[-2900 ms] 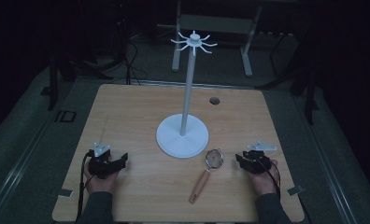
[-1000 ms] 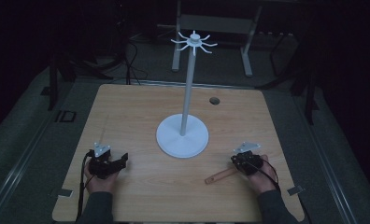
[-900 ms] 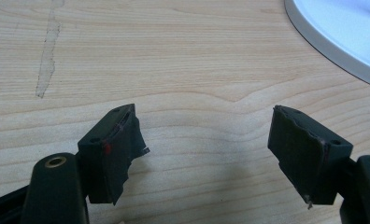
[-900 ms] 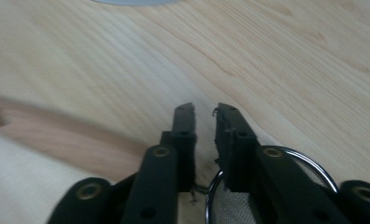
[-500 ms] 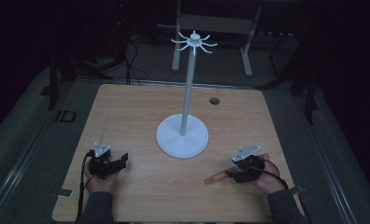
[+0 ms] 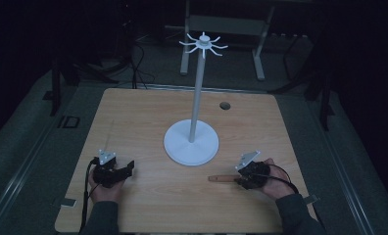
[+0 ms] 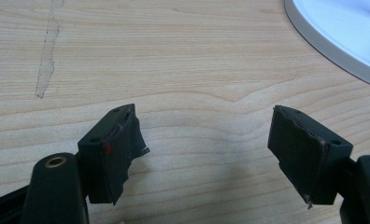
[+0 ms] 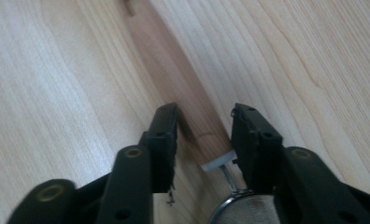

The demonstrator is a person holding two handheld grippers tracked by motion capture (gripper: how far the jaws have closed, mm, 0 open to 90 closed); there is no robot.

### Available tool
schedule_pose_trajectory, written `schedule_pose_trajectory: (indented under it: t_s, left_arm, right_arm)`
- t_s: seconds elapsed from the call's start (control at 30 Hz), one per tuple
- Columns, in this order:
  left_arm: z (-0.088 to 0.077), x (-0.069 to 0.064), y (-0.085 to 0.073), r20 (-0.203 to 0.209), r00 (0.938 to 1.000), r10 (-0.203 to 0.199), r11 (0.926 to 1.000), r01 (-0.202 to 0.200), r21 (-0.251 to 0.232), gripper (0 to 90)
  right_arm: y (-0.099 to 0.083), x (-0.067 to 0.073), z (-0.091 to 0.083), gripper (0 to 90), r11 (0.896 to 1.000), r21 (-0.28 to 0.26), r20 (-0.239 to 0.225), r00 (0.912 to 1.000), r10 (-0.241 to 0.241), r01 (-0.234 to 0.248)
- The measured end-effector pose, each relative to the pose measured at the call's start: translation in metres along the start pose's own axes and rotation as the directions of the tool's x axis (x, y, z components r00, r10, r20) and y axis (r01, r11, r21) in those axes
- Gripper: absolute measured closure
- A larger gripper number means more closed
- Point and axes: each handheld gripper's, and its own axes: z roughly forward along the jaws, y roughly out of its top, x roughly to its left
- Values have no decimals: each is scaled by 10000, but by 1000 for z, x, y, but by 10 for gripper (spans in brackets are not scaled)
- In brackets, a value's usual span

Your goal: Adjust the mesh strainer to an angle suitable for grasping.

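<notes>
The strainer is lying on the pale wooden surface, near the round white stand. The right gripper is closing its fingers beside the smooth brown handle, not squeezing yet. Its own view is showing the shiny metal rim. The left gripper is resting with black fingers wide apart.

stand mid-table, strainer handle before it, right
</notes>
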Motion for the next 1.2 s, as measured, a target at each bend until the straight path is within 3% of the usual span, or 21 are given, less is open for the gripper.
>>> schedule_pose_trajectory:
  t_s: [0.17,0.4,0.47,0.57,0.8,1.2]
  left_arm:
    - [0,0,0,2,10000,5,10000,-5,2,250]
    - [0,0,0,5,10000,-5,10000,5,6,250]
    - [0,0,0,9,10000,-3,10000,3,3,250]
    - [0,0,0,12,10000,-6,10000,6,4,250]
    - [0,0,0,9,10000,-4,10000,4,7,250]
    - [0,0,0,20,10000,-4,10000,4,-4,250]
  right_arm:
    - [7,-4,2,695,9971,537,80,9985,533,-537]
    - [15,-12,9,669,9861,1626,-153,9992,362,-332]
    - [17,-13,13,669,9771,2114,-212,9993,307,-256]
    - [17,-15,16,668,9692,2441,-375,9984,421,-317]
    - [17,-14,16,692,9704,2405,-443,9985,327,-211]
    - [13,-7,7,693,9892,1455,-332,9992,231,-181]
